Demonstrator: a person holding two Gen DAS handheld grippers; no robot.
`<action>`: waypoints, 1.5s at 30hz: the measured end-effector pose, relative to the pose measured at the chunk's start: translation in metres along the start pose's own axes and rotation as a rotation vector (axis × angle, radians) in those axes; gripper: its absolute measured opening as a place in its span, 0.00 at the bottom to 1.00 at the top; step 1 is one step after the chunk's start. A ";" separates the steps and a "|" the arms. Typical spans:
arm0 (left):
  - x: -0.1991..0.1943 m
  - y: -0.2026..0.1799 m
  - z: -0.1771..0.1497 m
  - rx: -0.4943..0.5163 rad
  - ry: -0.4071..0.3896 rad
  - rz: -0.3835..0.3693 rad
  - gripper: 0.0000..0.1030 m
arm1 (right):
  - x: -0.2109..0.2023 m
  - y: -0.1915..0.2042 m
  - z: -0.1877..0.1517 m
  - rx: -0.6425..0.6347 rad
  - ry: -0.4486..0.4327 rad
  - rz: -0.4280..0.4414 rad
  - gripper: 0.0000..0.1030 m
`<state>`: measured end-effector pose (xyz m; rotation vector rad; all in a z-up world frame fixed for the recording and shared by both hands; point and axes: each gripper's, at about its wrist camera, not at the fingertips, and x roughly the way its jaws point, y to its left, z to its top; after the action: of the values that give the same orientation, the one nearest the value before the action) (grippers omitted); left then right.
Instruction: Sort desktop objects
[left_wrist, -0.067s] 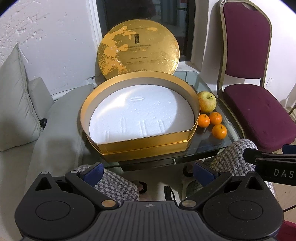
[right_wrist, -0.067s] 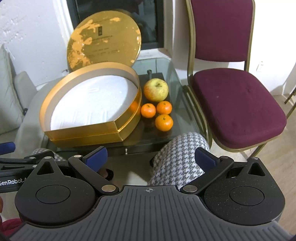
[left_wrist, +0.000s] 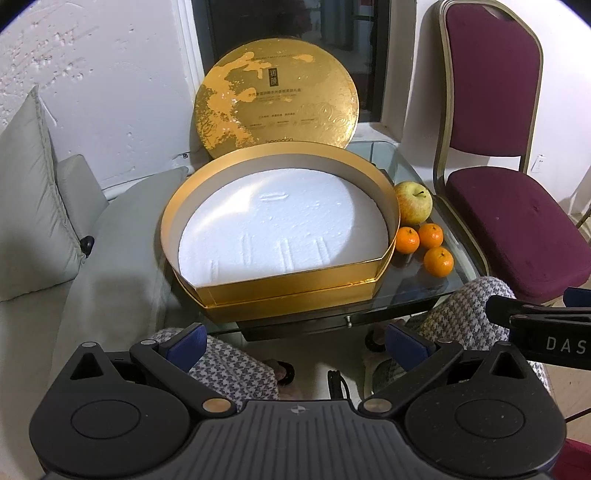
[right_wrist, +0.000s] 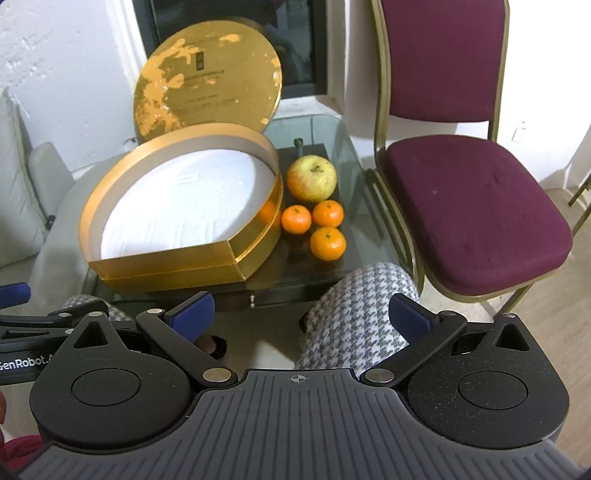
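Nearest each lens, the left gripper (left_wrist: 295, 341) and right gripper (right_wrist: 301, 314) hang above the person's houndstooth-clad knees (right_wrist: 360, 299), short of the counter edge; both pairs of blue-padded fingers (left_wrist: 186, 341) stand wide apart and hold nothing, a stance that suits approach as well as retreat. Beyond them, on the glass-topped counter (left_wrist: 417, 291), sits the shallow gold box (left_wrist: 291, 286), flat-fronted and round-backed, open upward so that its white foam floor (left_wrist: 280, 221) can take objects; that floor is bare. Just beside the box's right wall lie three small orange mandarins (right_wrist: 312, 225) in a tight cluster, with a yellow-green apple (right_wrist: 312, 177) directly behind them, all well ahead of the fingers and nearer the right gripper. Farthest back, the round gold lid (left_wrist: 277, 96) leans upright against the window, presumably parked clear of the box mouth. A maroon padded chair (right_wrist: 476, 206) stands right of the counter.
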<state>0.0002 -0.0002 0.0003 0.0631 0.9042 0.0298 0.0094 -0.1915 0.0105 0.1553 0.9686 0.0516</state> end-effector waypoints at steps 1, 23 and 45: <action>0.000 0.000 0.000 0.000 -0.001 0.000 0.99 | 0.000 0.000 0.000 0.001 -0.001 0.001 1.00; 0.002 0.005 0.000 0.007 0.006 0.000 0.99 | 0.003 0.000 -0.006 0.009 -0.009 0.012 1.00; 0.001 -0.001 -0.001 0.015 0.004 0.003 0.99 | 0.003 -0.004 0.005 0.007 0.008 0.018 1.00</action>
<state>0.0002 -0.0010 -0.0007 0.0777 0.9080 0.0258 0.0146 -0.1953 0.0104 0.1701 0.9758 0.0655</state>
